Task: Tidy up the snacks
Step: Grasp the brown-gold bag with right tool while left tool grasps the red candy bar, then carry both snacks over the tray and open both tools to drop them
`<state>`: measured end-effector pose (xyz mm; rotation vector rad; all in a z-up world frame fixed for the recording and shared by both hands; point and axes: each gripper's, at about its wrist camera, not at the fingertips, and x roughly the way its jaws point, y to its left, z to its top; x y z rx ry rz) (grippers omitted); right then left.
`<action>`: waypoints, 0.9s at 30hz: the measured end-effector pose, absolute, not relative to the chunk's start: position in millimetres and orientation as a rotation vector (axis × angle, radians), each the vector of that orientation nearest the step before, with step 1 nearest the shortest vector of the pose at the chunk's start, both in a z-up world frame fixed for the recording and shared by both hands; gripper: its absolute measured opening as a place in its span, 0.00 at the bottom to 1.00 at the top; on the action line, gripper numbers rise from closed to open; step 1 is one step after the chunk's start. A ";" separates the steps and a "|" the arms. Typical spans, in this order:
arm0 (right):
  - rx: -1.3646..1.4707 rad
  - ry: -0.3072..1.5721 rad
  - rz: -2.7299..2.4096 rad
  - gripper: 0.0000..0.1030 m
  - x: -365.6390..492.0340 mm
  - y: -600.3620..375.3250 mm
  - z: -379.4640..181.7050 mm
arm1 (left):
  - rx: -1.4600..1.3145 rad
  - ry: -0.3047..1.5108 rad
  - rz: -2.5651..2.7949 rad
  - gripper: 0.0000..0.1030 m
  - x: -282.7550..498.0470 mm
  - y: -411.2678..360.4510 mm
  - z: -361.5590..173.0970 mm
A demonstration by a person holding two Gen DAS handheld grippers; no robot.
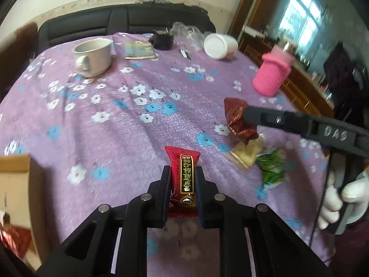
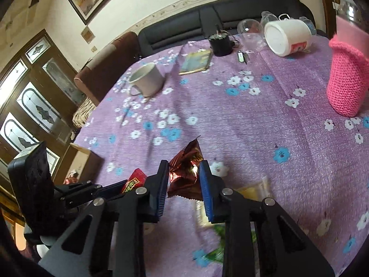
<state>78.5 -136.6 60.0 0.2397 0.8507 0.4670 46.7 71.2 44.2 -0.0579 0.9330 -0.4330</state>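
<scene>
My left gripper (image 1: pixel 183 173) is shut on a red snack packet with gold lettering (image 1: pixel 183 173), held above the purple flowered tablecloth (image 1: pixel 129 124). My right gripper (image 2: pixel 183 169) is shut on a crinkled brown-red foil snack (image 2: pixel 185 173), lifted off the cloth; the same snack shows in the left wrist view (image 1: pixel 237 117) at the right gripper's tip. A pale yellow snack (image 1: pixel 246 153) and a green packet (image 1: pixel 272 167) lie on the cloth under the right gripper. A cardboard box (image 1: pixel 16 184) with red packets inside stands at the left table edge.
A white mug (image 1: pixel 93 56), a small booklet (image 1: pixel 139 50), a black pot (image 1: pixel 162 40), a tipped white cup (image 1: pixel 220 46) and a pink knitted bottle cover (image 1: pixel 273 73) stand toward the far side. A dark sofa (image 1: pixel 120 23) lies behind the table.
</scene>
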 end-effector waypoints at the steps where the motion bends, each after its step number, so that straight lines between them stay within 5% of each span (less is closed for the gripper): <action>1: 0.231 0.848 0.475 0.28 73.7 -132.6 63.6 | -0.077 0.923 -0.431 0.18 41.7 77.5 49.3; 13: 0.165 0.821 0.632 0.28 27.3 -54.4 100.3 | -0.264 0.794 -0.243 0.18 -22.2 215.3 95.2; 27: 0.043 0.906 0.809 0.28 30.8 114.0 84.9 | -0.405 0.842 -0.013 0.17 -11.5 342.4 66.1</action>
